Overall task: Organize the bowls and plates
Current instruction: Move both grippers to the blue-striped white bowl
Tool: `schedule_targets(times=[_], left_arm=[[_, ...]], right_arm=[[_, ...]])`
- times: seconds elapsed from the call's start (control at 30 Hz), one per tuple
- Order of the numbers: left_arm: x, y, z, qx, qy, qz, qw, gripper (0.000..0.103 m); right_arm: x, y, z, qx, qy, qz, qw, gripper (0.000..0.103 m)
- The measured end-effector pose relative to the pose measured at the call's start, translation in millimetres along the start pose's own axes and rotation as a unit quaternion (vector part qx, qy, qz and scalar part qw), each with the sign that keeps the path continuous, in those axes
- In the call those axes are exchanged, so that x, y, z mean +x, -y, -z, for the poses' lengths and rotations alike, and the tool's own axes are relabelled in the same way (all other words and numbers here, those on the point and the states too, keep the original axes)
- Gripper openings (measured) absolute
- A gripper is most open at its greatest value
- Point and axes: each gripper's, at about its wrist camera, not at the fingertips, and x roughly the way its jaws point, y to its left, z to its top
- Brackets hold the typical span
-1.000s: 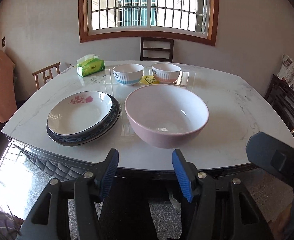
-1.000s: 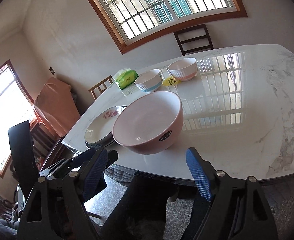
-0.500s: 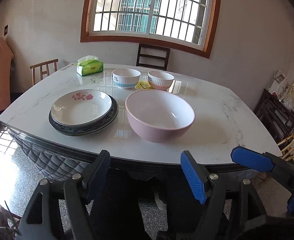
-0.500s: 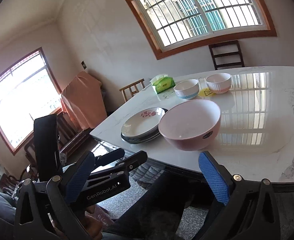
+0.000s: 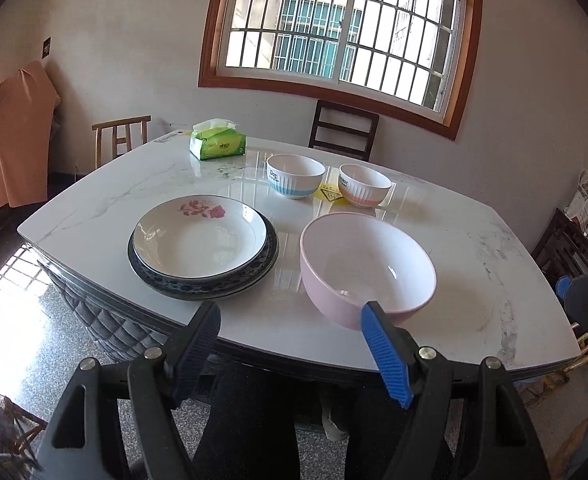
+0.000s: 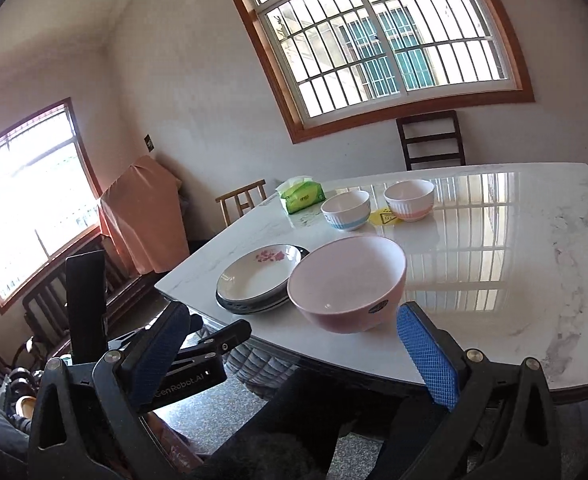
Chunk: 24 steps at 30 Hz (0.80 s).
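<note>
The left claw [image 5: 290, 344] stands wide, its blue ribbed pads [image 5: 386, 356] parted with nothing between them, held off the near edge of the white marble-pattern counter [image 5: 474, 240]. The right claw [image 6: 290, 348] is likewise wide and empty, positioned off the same edge; its blue pads [image 6: 428, 356] touch no object. The left claw's black body also shows at the lower left of the right wrist view. Nearest both claws, the large pink ceramic bowl [image 5: 368, 270] sits upright on the counter close to the near edge. Just beside it, to its left in the left wrist view, the white shallow plate with a red flower print [image 5: 200, 236] rests stacked on a dark blue-rimmed plate [image 5: 214, 286]. Further back, the small white bowl with a blue ribbed band [image 5: 294, 176] and the small white bowl with an orange ribbed band [image 5: 364, 190] stand side by side, apart, with a yellow triangular sticker [image 5: 330, 193] between them. A green tissue pack [image 5: 218, 145] lies near the far left corner. Beyond the counter stands a dark wooden chair [image 5: 344, 130] below the barred window [image 5: 346, 28].
</note>
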Motion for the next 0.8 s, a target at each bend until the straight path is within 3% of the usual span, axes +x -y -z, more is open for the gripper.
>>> schedule_targets(times=[0.13,0.5,0.67,0.73,0.8], left_arm=[[16.8,4.7,-19.5,0.012,0.000,-0.004,0.9999,0.075],[77.4,6.6,-76.5,0.030,-0.009,-0.011,0.9995,0.075],[106.8,0.5,-109.8,0.030,-0.010,-0.019,0.9993,0.075],[121.2,-2.9,-124.6,0.030,-0.022,-0.019,0.9991,0.075],[137.9,-6.4,-141.3,0.029,-0.045,-0.008,0.9985,0.075]], right_arm=[[3.8,7.8,-19.6,-0.025,0.019,0.052,0.998,0.103],[56.6,18.5,-82.5,-0.085,-0.006,0.031,0.996,0.103],[90.7,30.4,-112.7,-0.083,-0.019,0.027,0.996,0.103],[106.5,35.7,-124.7,-0.080,-0.030,0.031,0.996,0.103],[124.5,41.7,-136.1,-0.075,-0.052,0.007,0.996,0.103]])
